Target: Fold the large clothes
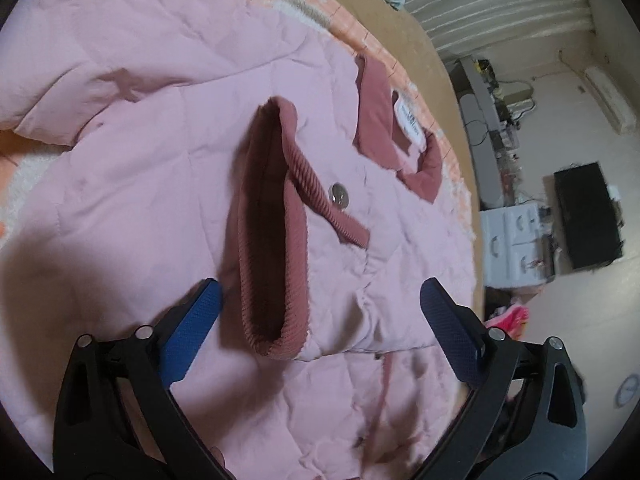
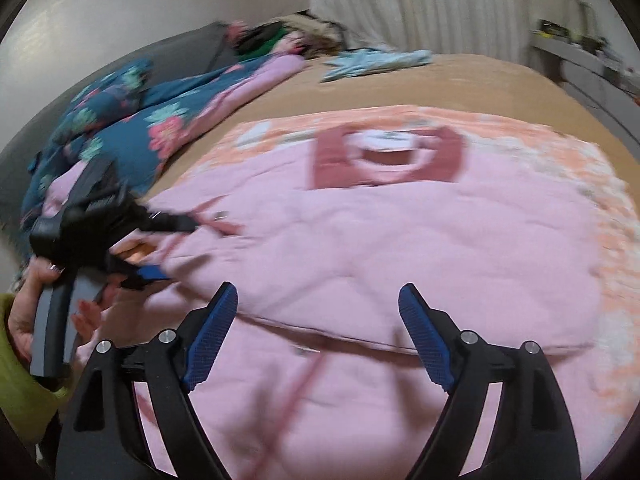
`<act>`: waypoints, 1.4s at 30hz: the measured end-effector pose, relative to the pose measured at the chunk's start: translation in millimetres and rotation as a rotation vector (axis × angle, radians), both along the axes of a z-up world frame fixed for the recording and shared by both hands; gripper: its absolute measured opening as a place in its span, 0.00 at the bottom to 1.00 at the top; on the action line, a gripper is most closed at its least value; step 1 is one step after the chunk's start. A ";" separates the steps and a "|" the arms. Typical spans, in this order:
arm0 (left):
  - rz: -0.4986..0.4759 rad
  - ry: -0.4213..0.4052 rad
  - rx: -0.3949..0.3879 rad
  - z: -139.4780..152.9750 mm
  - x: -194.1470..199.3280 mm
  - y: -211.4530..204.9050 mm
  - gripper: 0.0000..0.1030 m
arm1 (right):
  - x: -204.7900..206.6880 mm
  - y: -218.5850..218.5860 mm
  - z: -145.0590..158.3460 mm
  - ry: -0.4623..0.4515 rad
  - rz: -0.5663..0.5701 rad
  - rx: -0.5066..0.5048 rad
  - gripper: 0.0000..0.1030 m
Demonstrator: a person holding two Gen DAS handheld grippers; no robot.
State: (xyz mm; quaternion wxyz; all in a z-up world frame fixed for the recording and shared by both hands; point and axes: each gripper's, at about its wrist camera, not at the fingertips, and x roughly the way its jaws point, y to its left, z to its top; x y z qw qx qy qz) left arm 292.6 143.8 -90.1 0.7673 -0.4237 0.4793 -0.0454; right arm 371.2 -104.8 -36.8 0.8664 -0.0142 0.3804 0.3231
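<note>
A large pink quilted jacket [image 1: 140, 160] lies spread on a bed, its dark pink collar [image 1: 376, 116] with a white label at the far end. One sleeve is folded across the body, and its ribbed dark pink cuff [image 1: 298, 208] gapes toward me beside a metal snap [image 1: 339, 194]. My left gripper [image 1: 320, 286] is open, its blue pads on either side of the cuff's near end without touching it. In the right wrist view, blurred, my right gripper [image 2: 318, 289] is open just above a folded edge of the jacket [image 2: 400, 232]. The left gripper [image 2: 176, 248] shows at the left, held by a hand.
An orange and white blanket [image 2: 560, 152] lies under the jacket on a tan sheet [image 2: 440, 80]. A floral quilt [image 2: 120, 120] and a light blue cloth [image 2: 372, 60] lie at the far side. The bed's edge [image 1: 452, 80] runs on the right, with white drawers [image 1: 512, 240] beyond.
</note>
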 end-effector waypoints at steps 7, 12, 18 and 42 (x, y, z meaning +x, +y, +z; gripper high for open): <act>-0.065 -0.021 0.191 9.7 6.5 -24.6 0.25 | 26.8 -70.0 -9.3 0.000 -0.182 0.038 0.81; -0.087 -0.098 0.335 42.2 10.9 -32.0 0.13 | 37.3 -96.8 -6.8 -0.012 -0.259 0.046 0.82; -0.091 -0.211 0.402 90.2 22.7 -23.5 0.12 | 46.4 -110.3 -2.9 -0.038 -0.294 0.040 0.82; -0.117 -0.035 0.529 2.1 15.6 -15.2 0.15 | 89.7 -97.9 -70.2 0.169 -0.334 -0.185 0.82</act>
